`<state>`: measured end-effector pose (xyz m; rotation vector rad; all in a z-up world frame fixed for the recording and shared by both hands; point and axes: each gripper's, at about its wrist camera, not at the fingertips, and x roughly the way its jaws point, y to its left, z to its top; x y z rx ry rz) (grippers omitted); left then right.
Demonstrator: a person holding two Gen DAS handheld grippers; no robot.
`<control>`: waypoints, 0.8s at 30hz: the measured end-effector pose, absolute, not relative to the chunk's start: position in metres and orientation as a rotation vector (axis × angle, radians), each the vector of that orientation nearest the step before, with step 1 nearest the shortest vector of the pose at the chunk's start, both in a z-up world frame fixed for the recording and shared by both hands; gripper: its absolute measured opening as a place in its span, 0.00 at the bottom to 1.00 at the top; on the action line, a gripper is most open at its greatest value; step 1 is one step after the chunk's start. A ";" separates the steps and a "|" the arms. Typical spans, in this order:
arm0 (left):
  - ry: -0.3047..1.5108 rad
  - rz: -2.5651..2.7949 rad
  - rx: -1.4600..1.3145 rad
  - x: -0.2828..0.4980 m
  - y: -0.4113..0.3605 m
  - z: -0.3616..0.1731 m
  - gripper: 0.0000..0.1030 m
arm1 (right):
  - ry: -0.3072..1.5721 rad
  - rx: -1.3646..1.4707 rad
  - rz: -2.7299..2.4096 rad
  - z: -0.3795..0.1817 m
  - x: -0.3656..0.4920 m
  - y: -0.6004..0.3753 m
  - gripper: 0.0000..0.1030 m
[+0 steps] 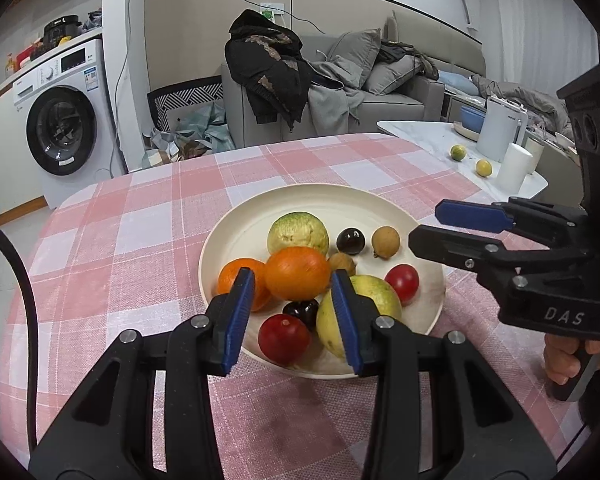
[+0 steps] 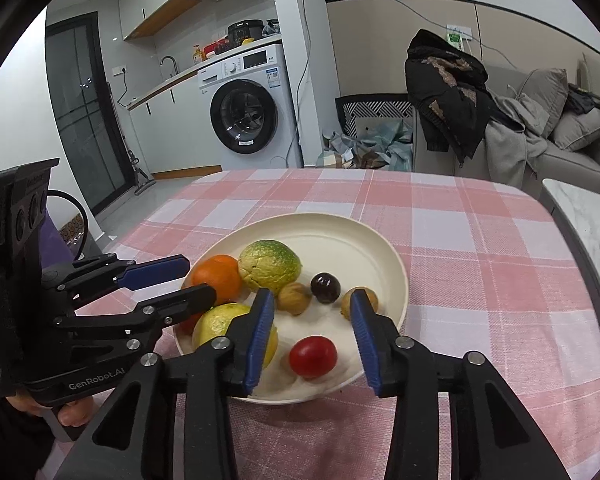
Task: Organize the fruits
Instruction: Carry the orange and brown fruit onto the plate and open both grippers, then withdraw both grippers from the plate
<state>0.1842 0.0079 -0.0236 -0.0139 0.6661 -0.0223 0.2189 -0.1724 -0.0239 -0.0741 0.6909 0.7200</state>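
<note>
here, near to far:
left gripper [image 1: 292, 316]: hovering over the near rim of the plate, blue pads standing apart, released and gripping nothing; a dark cherry and an orange are showing in the gap between them.
right gripper [image 2: 310, 330]: hanging over the near right part of the plate, jaws parted and empty, a red tomato lying on the plate under the gap.
hand [image 1: 568, 356]: showing at the near right edge of the left wrist view, wrapping the handle of the right gripper.
plate [image 1: 240, 236]: cream, round, sitting on the checked tablecloth [image 1: 120, 248], holding all the fruit.
near fruit: a red tomato [image 1: 284, 338] and a yellow-green fruit [image 1: 374, 292] lying at the near edge, a dark cherry [image 1: 302, 312] sitting just between them.
middle fruit: two oranges [image 1: 298, 272] lying side by side and touching, a second red tomato [image 1: 402, 282] resting at the right, a small brown nut-like fruit [image 1: 342, 264] sitting between the oranges and that tomato.
far fruit: a bumpy green-yellow fruit [image 1: 298, 234] lying behind the oranges, then to its right a dark round fruit [image 1: 351, 241] and a tan longan-like fruit [image 1: 385, 242].
side table [image 1: 420, 136]: standing far right, carrying two small yellow-green fruits [image 1: 458, 153], well apart from the plate.
background: a washing machine [image 1: 60, 120] standing far left, a sofa [image 1: 380, 100] with a dark jacket draped over it standing far behind the table.
</note>
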 end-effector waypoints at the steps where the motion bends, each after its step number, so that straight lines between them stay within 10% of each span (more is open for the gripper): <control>1: 0.664 -0.021 -0.013 0.183 0.008 -0.023 0.35 | 0.685 -0.074 0.722 -0.023 0.218 -0.173 0.48; 17: 0.557 0.011 -0.038 0.115 0.013 0.001 0.85 | 0.619 -0.066 0.726 -0.016 0.198 -0.197 1.00; 24: 0.527 0.027 -0.045 0.081 0.010 -0.004 1.00 | 0.580 -0.062 0.758 -0.019 0.182 -0.211 1.00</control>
